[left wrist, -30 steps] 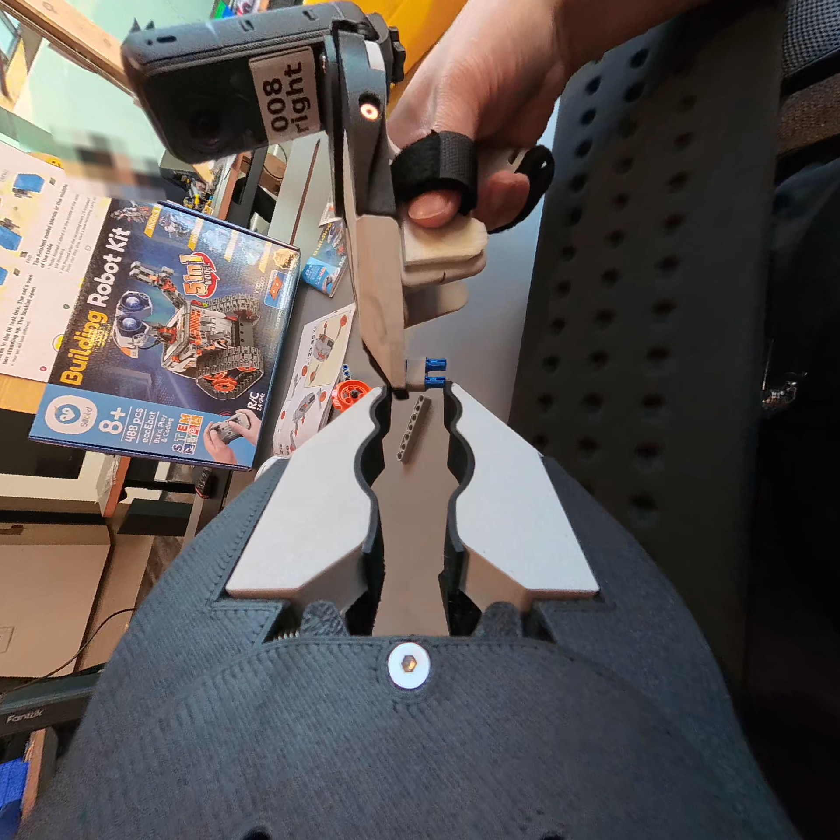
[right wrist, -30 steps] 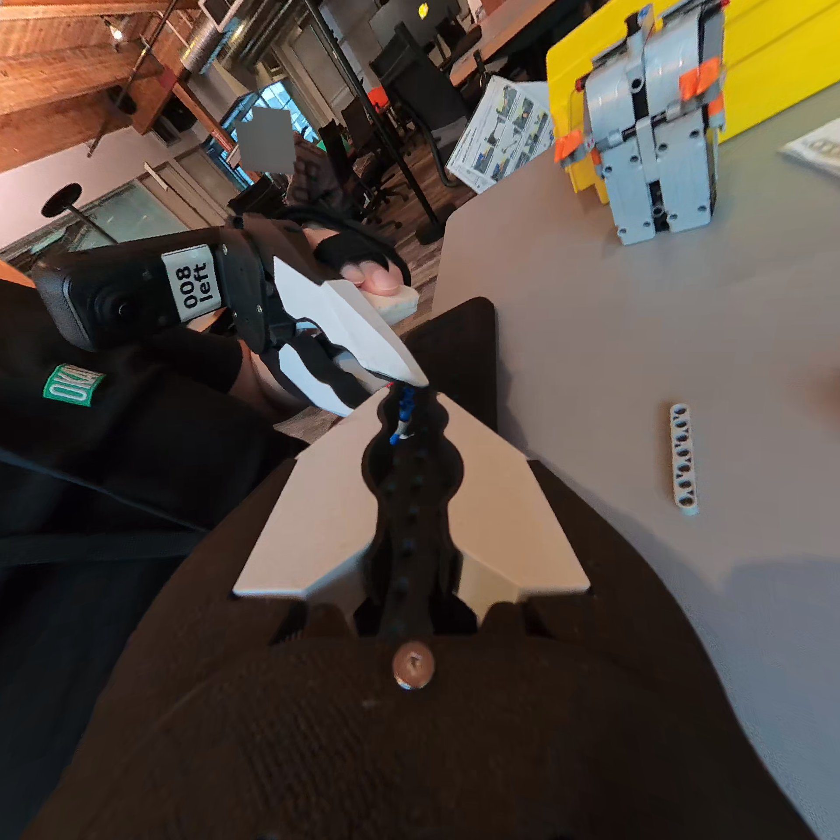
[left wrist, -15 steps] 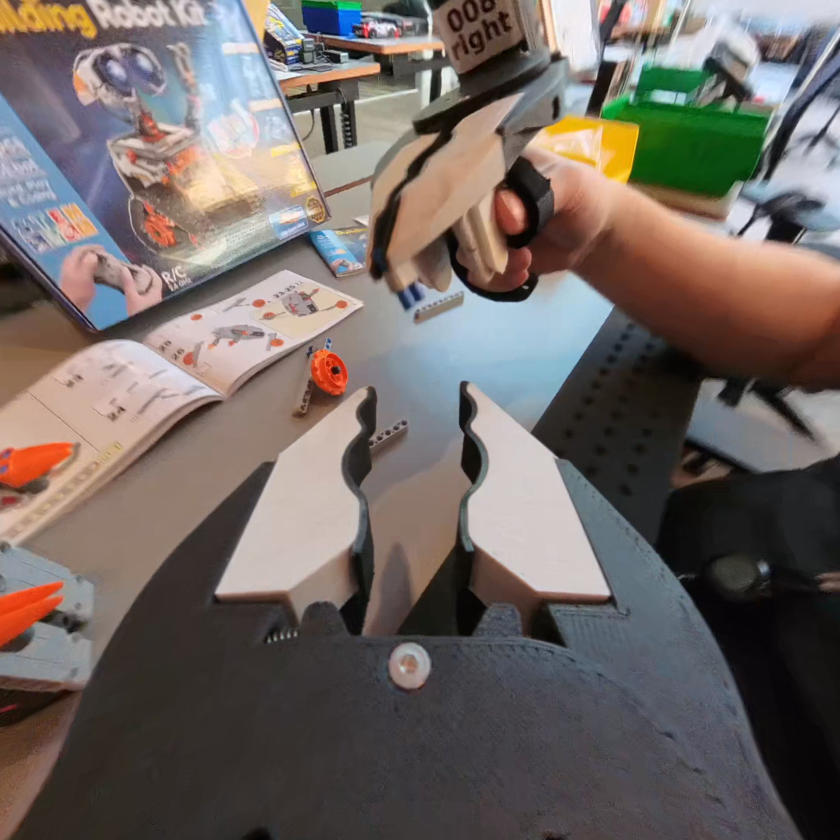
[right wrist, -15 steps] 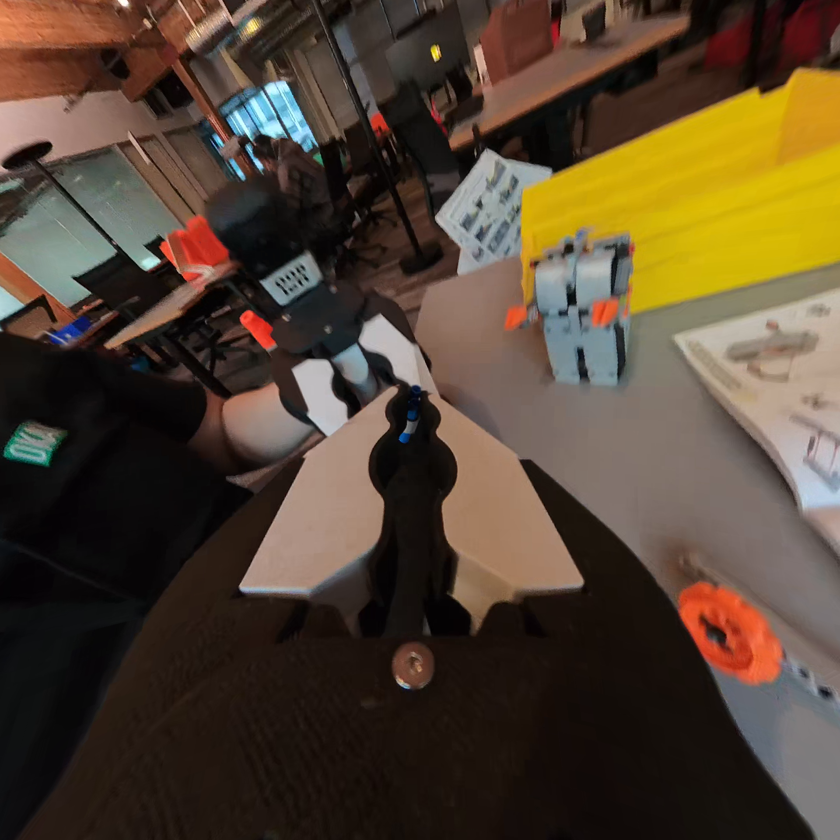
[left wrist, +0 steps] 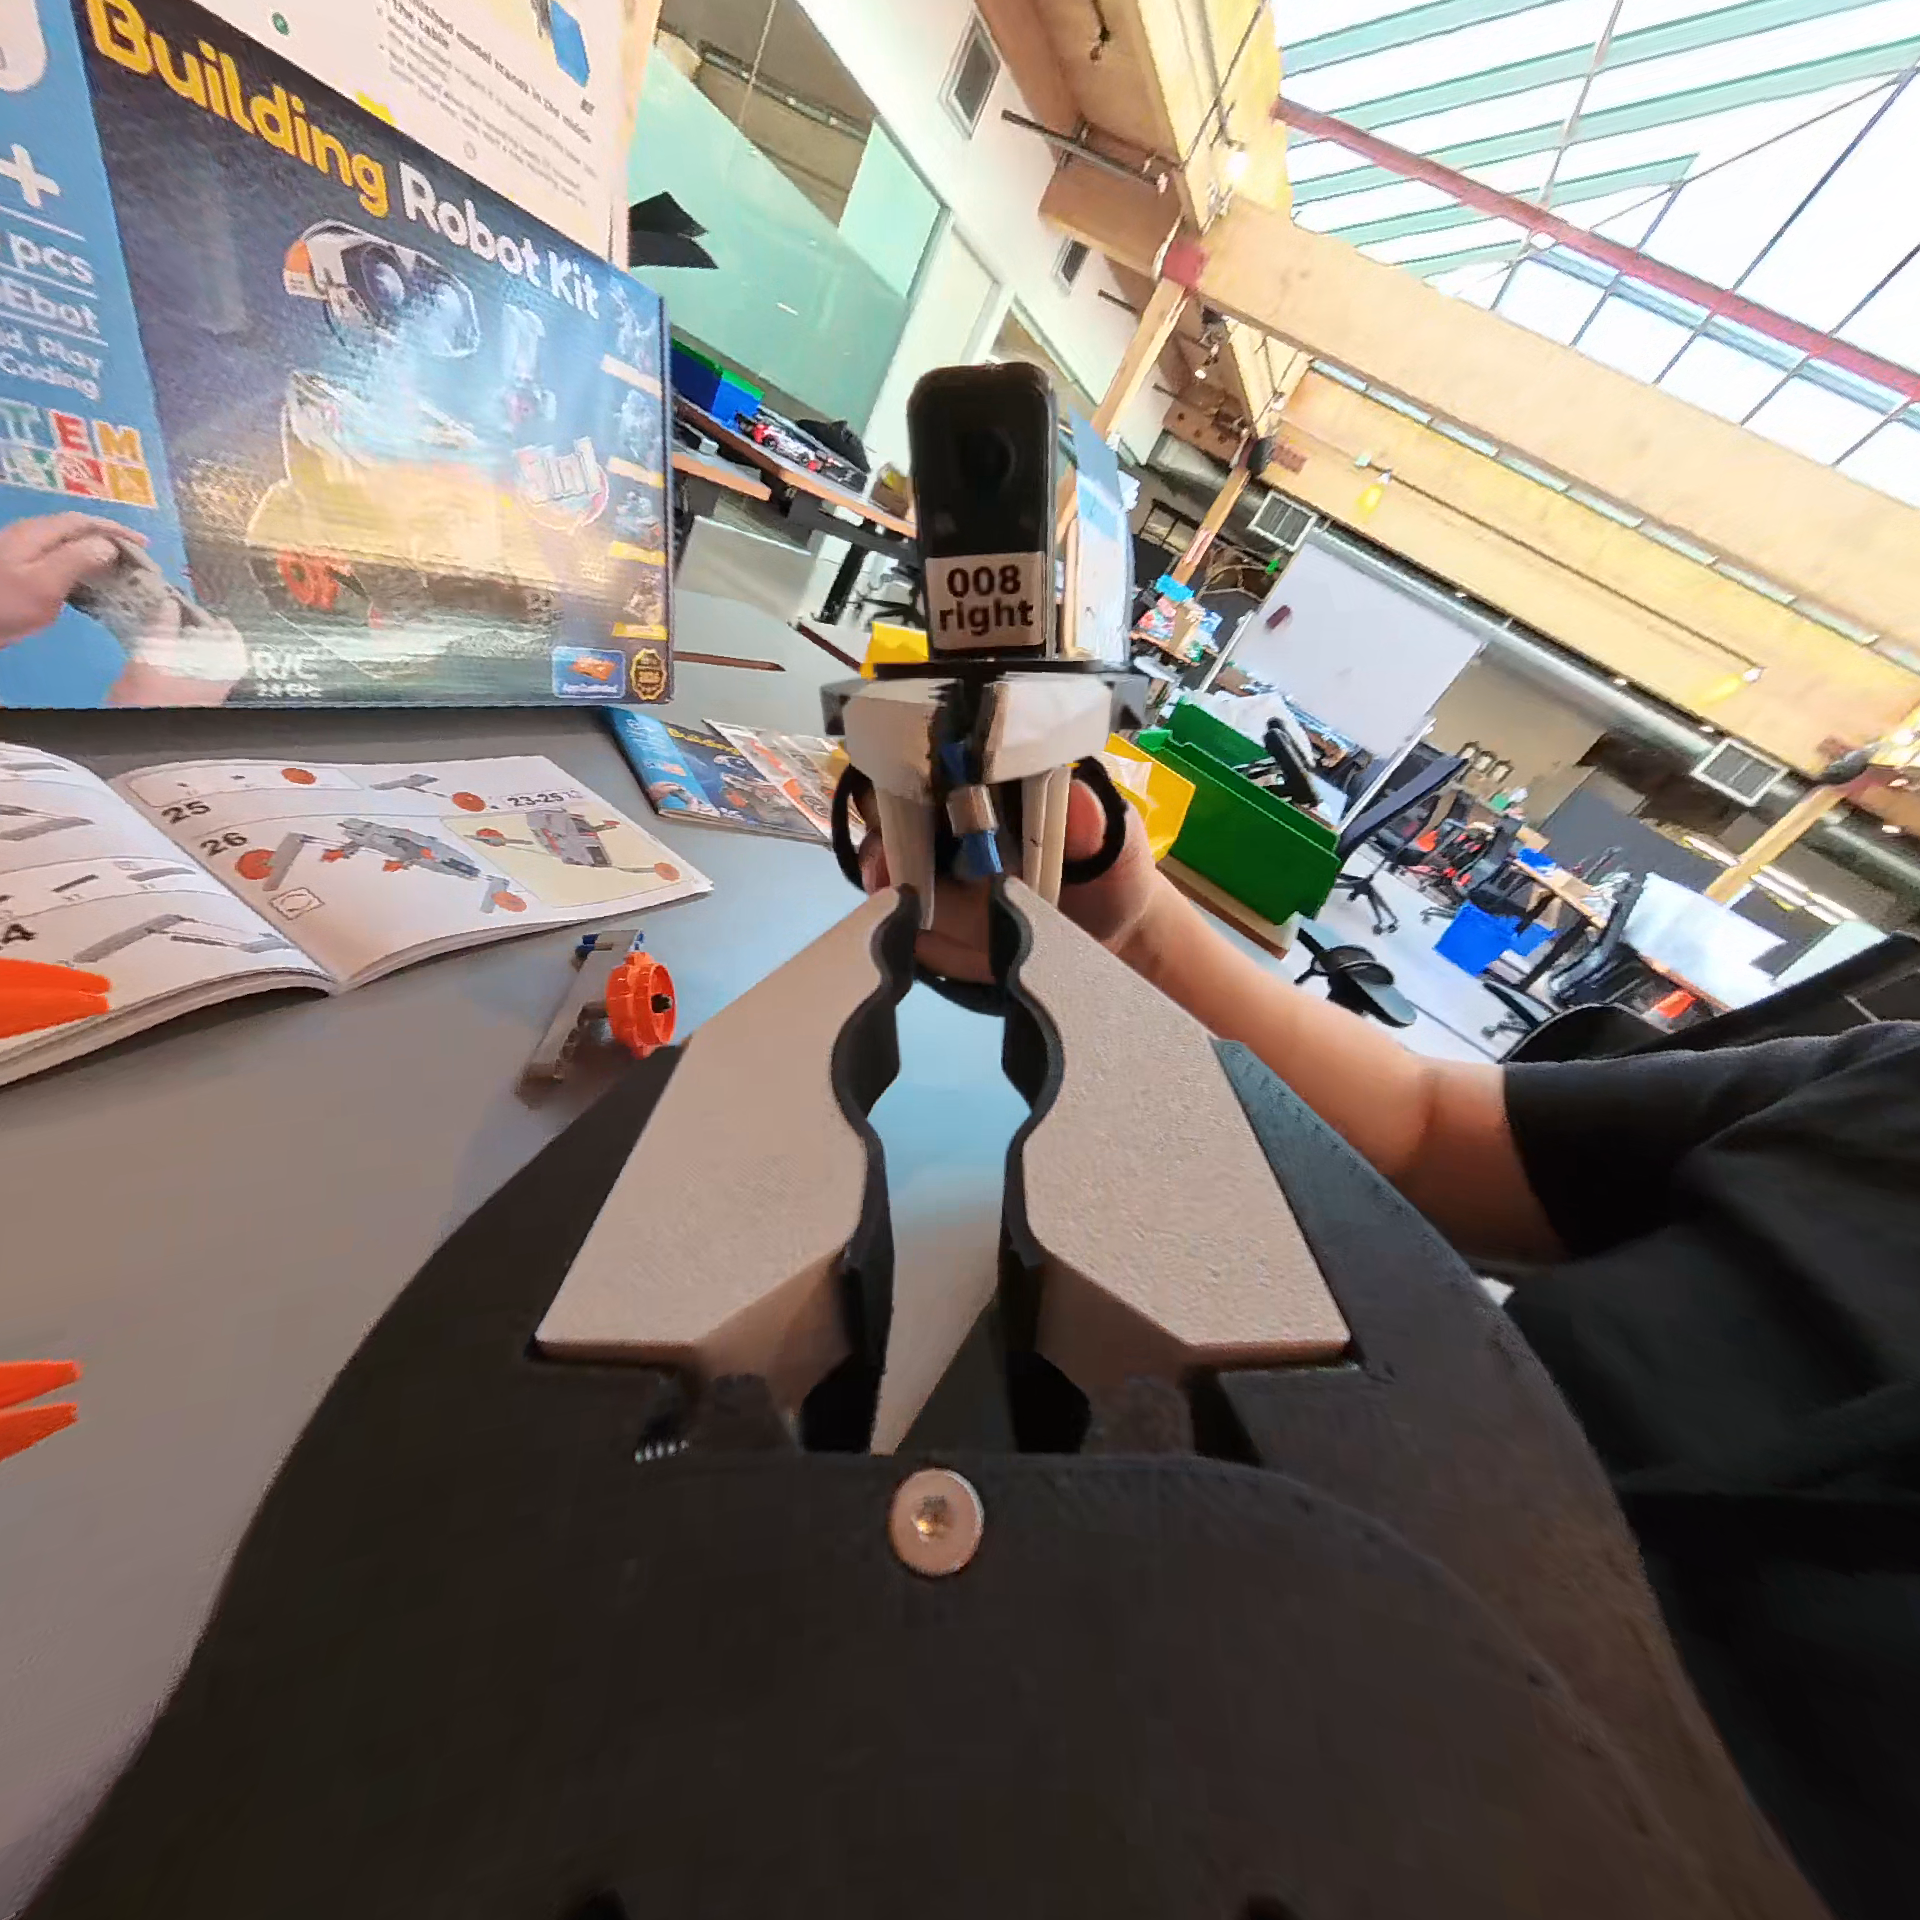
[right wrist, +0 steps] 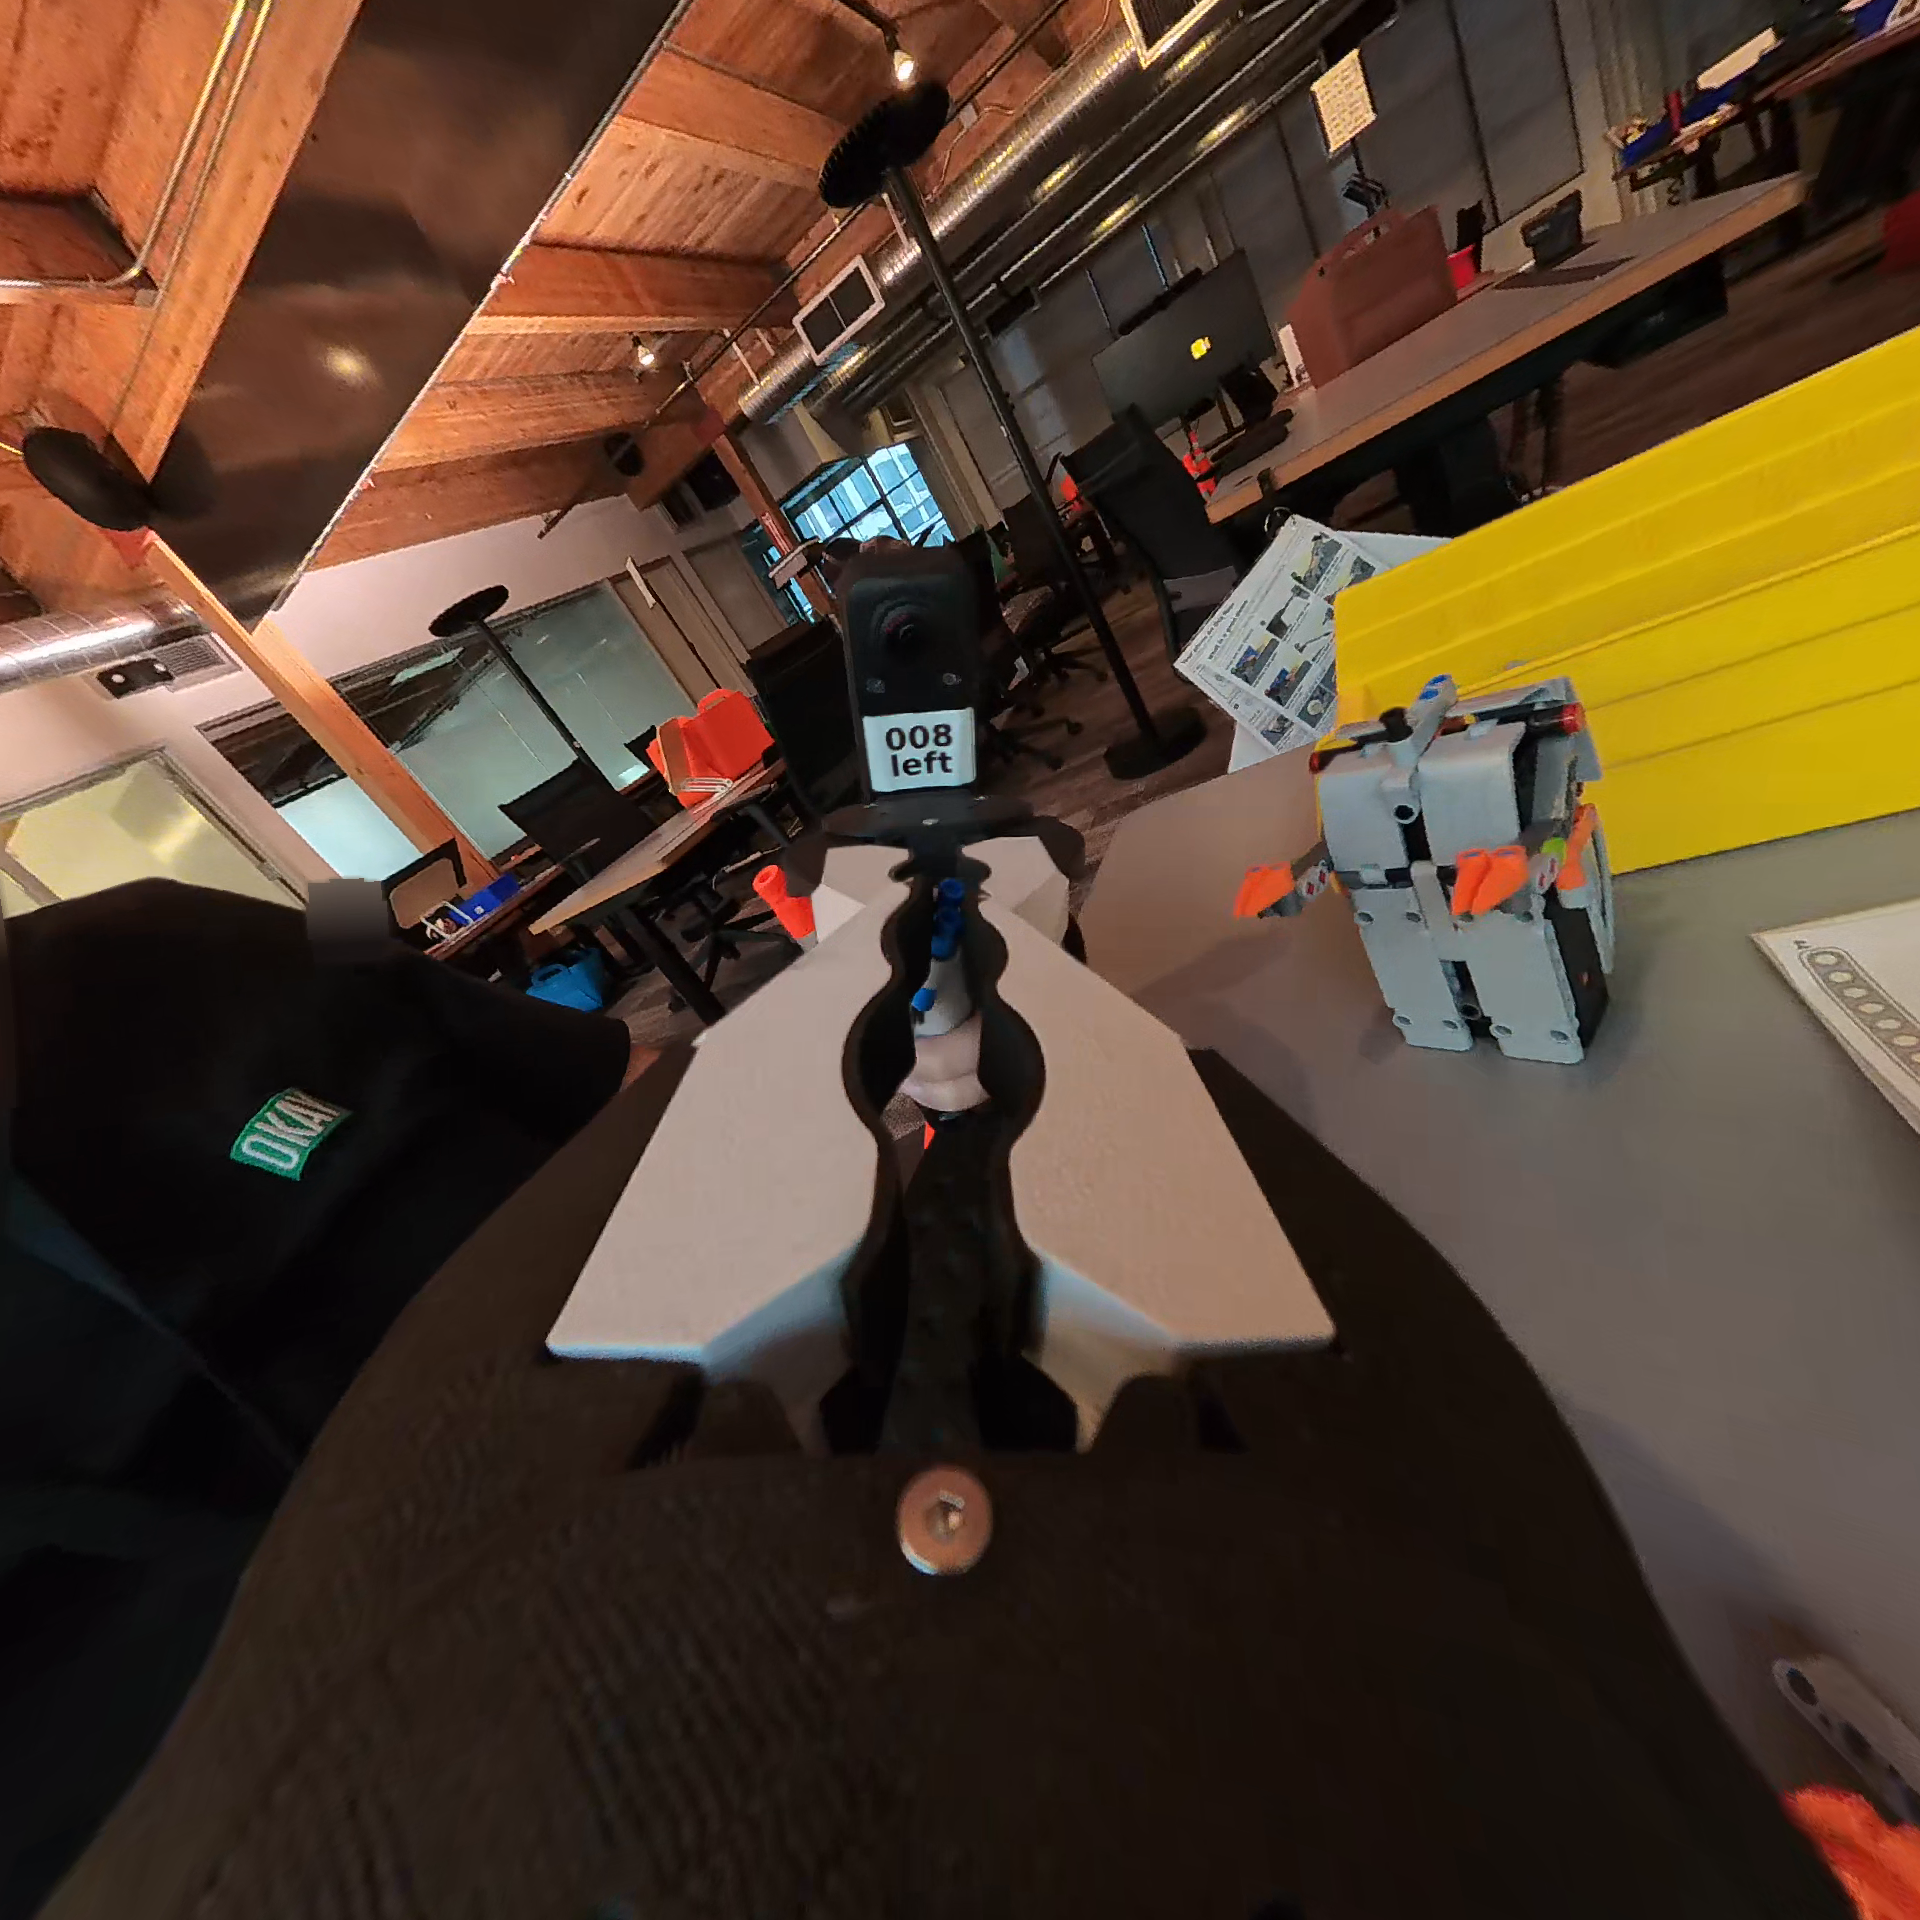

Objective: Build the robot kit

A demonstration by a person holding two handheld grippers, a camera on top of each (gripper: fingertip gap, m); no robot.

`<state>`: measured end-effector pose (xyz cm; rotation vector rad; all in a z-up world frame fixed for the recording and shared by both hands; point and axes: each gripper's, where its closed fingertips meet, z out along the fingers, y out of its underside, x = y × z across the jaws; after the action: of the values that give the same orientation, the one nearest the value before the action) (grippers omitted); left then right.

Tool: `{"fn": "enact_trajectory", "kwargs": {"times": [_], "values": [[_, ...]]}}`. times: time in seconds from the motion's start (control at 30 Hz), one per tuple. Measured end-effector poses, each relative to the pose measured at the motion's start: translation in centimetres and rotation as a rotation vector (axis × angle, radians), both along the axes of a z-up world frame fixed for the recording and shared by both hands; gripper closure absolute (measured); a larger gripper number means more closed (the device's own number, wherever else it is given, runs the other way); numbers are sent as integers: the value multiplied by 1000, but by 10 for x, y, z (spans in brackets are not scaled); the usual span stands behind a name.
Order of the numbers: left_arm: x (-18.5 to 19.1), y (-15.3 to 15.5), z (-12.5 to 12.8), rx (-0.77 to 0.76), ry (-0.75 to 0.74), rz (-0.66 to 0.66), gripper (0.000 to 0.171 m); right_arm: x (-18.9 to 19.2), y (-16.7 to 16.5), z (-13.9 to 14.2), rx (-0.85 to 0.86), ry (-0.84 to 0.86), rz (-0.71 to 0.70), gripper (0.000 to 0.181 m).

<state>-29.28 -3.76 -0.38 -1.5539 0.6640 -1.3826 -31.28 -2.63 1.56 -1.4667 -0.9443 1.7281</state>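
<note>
My right gripper [right wrist: 940,902] is shut on a small grey beam piece with blue pins [right wrist: 938,971], held in the air. The left wrist view shows the same gripper [left wrist: 961,774] facing me, with the piece [left wrist: 968,826] hanging from its tips. My left gripper [left wrist: 951,912] is open and empty, its tips just below that piece and close to the person's hand [left wrist: 1091,894]. In the right wrist view the left gripper [right wrist: 935,868] sits straight ahead, tip to tip with mine.
On the grey table [left wrist: 260,1195] lie an open instruction booklet [left wrist: 312,883] and an orange wheel on a grey beam [left wrist: 623,1003], with a kit box [left wrist: 332,416] behind. A grey and orange robot model [right wrist: 1455,894] stands before a yellow bin [right wrist: 1662,675]. A green bin [left wrist: 1247,842] sits farther off. Left and right tips are no more than a few centimetres apart.
Both grippers have lifted off the table level and turned to face each other. The right gripper still holds the piece with blue pins. The left gripper stays open.
</note>
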Motion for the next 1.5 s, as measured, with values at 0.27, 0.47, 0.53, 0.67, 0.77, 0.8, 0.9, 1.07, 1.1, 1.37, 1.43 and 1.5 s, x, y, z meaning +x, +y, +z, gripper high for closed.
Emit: {"fn": "enact_trajectory", "kwargs": {"times": [0.27,0.47,0.53,0.67,0.77,0.8,0.9,1.07,1.1,1.37,1.43,1.5], "values": [[3,-4,-7,-18,-28,-51,157,-1,1,-12,52,-10,-49,179],[-5,-8,-13,-17,2,-49,170,-1,-6,-14,41,2,-9,172],[-10,-9,-18,-55,30,-62,170,5,-8,-17,209,-53,-28,158],[-17,-17,-31,-147,118,-127,169,9,-12,-42,904,-349,-148,147],[-19,-27,-52,-247,256,-209,169,5,-16,-62,1336,-628,-144,138],[-19,-31,-56,-267,284,-232,169,2,-20,-68,1434,-687,-105,135],[-19,-34,-63,-285,347,-259,169,-7,-32,-77,1593,-740,10,137],[-13,-34,-71,-286,400,-274,169,-4,-23,-87,1589,-821,58,169],[-12,-35,-73,-296,401,-284,169,-4,-24,-88,1576,-817,53,170],[0,-36,-91,-314,452,-328,169,18,-26,-111,1445,-882,-47,171],[5,-33,-95,-302,475,-323,169,26,-26,-119,1404,-924,-57,169],[9,-33,-99,-303,495,-335,169,31,-27,-122,1392,-938,-74,164]]}}
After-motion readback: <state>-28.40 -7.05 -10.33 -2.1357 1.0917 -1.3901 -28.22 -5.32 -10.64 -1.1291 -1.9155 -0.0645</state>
